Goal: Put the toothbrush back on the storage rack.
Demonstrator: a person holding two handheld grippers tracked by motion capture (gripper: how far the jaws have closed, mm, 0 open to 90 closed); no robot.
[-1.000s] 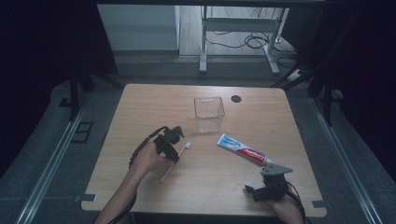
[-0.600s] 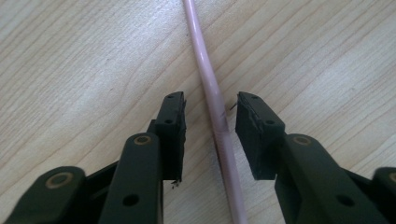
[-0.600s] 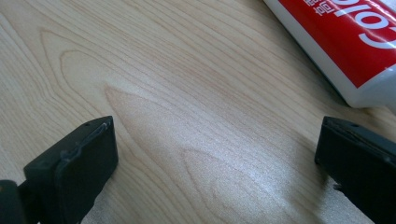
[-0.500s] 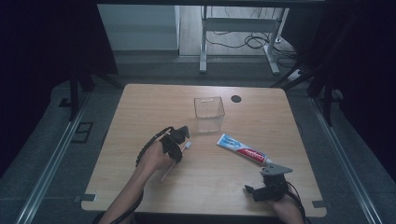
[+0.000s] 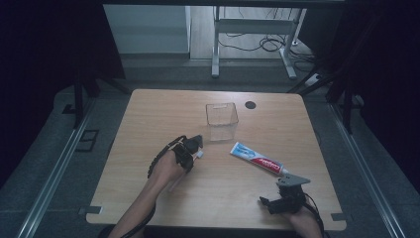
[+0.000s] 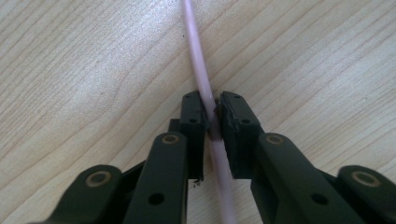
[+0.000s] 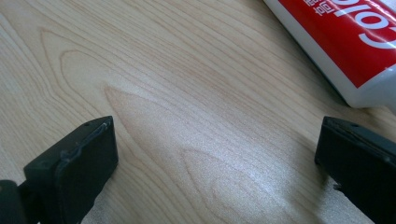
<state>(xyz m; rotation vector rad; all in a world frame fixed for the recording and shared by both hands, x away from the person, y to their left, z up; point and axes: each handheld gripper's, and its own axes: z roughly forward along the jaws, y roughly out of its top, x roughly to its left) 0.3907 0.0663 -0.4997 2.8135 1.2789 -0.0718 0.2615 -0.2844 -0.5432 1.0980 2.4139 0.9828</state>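
Left hand-held gripper (image 6: 212,122) clamped on toothbrush (image 6: 198,70) handle, low over table (image 5: 148,119). Probably light, stiff, slippery; best pinched mid-handle. Right hand-held gripper (image 7: 215,154) spread wide, empty, near toothpaste tube (image 7: 345,42). Beyond, clear box (image 5: 222,120) stood upright.

Toothbrush (image 6: 201,79) handle cut off by top and bottom edges in left claw view; head out of frame. Toothpaste tube (image 7: 345,37) cropped at top-right corner in right claw view, lettering partly readable. In high view, toothbrush mostly hidden under left claw (image 5: 194,148).
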